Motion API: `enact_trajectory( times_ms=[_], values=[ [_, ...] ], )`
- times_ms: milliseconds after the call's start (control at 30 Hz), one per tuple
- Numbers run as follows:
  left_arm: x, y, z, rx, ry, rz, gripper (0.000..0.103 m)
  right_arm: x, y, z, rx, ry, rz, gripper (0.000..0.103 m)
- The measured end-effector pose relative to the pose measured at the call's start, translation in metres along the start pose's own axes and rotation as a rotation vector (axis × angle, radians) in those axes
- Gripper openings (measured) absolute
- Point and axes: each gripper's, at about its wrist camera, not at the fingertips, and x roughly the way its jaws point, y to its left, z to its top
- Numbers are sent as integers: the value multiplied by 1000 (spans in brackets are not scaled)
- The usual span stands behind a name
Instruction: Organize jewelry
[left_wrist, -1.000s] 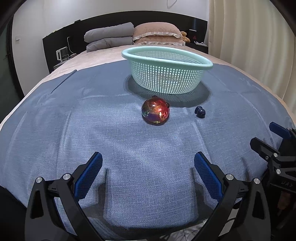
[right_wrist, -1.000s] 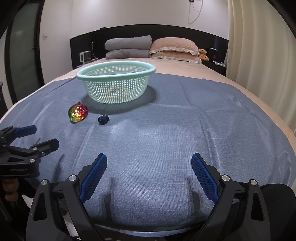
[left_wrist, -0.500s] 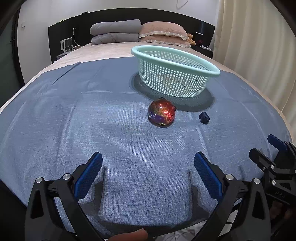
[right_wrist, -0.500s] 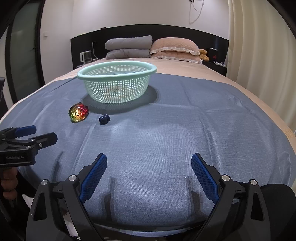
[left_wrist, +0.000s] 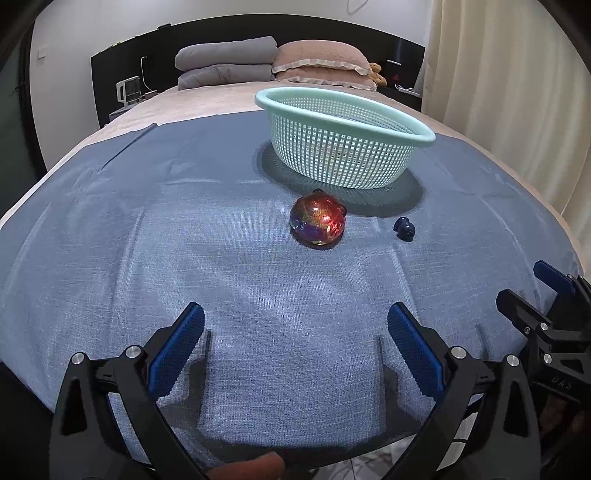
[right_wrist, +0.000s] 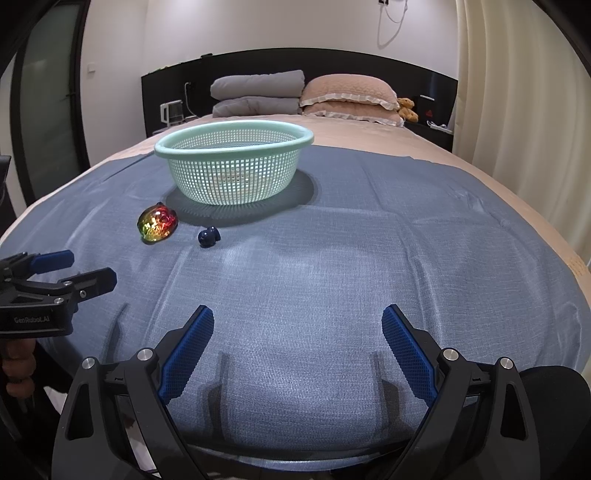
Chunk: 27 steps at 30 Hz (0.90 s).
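Holding both tools low over the near edge of the bed, you have nothing in either one. Your left gripper (left_wrist: 295, 328) has its jaws spread wide, blue pads (left_wrist: 177, 343) far apart, only blue cloth (left_wrist: 147, 240) between them. Your right gripper (right_wrist: 298, 332) is the same: jaws wide, pads (right_wrist: 406, 354) apart, bare cloth below. The right tool shows at the right edge of the left view, the left tool at the left edge of the right view, so they sit side by side, apart from each other. Jewelry is two pieces on the cloth, both ahead of you and clear of the grippers: an iridescent red-purple glass trinket (left_wrist: 318, 220), rounded with small bumps on top, and a small dark blue piece (left_wrist: 404, 229) near it on its right, not touching. From the right view the trinket (right_wrist: 157, 223) reads green-orange and the dark blue piece (right_wrist: 209, 235) sits just right of it. The mint basket (left_wrist: 347, 114) stands upright behind both, close to the trinket but not touching, with its shadow reaching toward them. What lies inside the basket you cannot tell through the mesh. Pillows (right_wrist: 347, 99) and a folded grey duvet (right_wrist: 258, 92) are stacked at the headboard (right_wrist: 177, 77), and a curtain (right_wrist: 517, 110) hangs on the right.
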Motion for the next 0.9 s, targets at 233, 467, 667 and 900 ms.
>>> enact_trajectory(
  times_ms=[233,467,667,900],
  values=[
    [-15,-9,-2,62,-104,76,97,0,0,0,0,0,1,88],
    [-17,-13,-2,90,-109,69,97,2,-1,0,-1,4,3,88],
    [-16,-8,-3,73,-99,65,97,3,-3,-1,-4,7,6,88],
    [-13,-10,-3,78,-82,50,97,3,-6,0,-3,10,7,88]
  ],
)
